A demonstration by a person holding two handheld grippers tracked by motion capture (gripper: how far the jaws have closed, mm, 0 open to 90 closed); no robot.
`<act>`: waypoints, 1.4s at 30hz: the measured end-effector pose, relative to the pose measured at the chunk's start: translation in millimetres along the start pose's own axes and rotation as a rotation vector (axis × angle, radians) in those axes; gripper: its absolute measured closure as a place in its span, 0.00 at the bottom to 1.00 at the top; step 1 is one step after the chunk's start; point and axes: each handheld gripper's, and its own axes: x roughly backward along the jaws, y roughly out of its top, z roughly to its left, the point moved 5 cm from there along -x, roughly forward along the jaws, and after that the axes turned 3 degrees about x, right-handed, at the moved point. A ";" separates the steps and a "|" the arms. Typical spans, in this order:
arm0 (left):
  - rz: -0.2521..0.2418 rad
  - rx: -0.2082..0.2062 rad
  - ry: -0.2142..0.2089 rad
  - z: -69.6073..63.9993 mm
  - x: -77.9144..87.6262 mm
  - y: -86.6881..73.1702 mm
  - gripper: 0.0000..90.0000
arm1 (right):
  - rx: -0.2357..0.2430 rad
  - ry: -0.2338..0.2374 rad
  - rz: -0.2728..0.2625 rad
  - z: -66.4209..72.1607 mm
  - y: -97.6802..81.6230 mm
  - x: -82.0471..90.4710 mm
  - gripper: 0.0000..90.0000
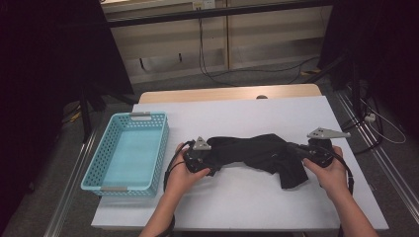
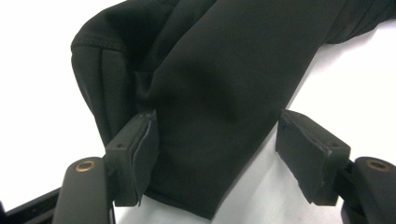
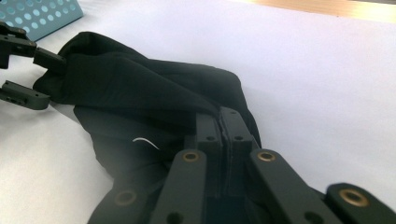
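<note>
High view: the black garment (image 1: 257, 153) lies stretched across the middle of the white table (image 1: 237, 197), its one end at nine o'clock by the left gripper (image 1: 210, 165), the other at three o'clock by the right gripper (image 1: 296, 150). In the left gripper view the jaws stand apart with a fold of cloth lying between them; one pad touches the fabric's edge, the other is clear of it, so nothing is clamped there. In the right gripper view the jaws are pressed together on a pinch of the cloth. The work looks like folding or gathering the garment, perhaps for the blue basket (image 1: 111, 170) at nine o'clock beyond the left hand (image 1: 180, 170). To do the step well, I would keep the right pinch firm and steady, set the left pads square over one clean layer near the hem, then close fully before lifting, so the fold does not slip.
</note>
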 end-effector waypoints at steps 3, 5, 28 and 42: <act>0.001 -0.024 0.019 -0.3 -0.5 -0.7 0.37 | -0.010 -0.005 -0.008 -1.4 -0.2 1.2 0.98; -0.011 -0.044 0.034 1.1 -1.0 -1.2 0.42 | -0.012 -0.004 -0.011 -1.4 -0.2 1.7 0.98; 0.044 0.030 0.028 1.4 18.2 -0.6 0.96 | 0.009 0.009 -0.019 2.6 1.5 2.3 0.98; -0.050 0.137 -0.025 10.4 55.4 20.0 0.97 | 0.020 0.024 -0.056 10.0 10.5 14.6 0.98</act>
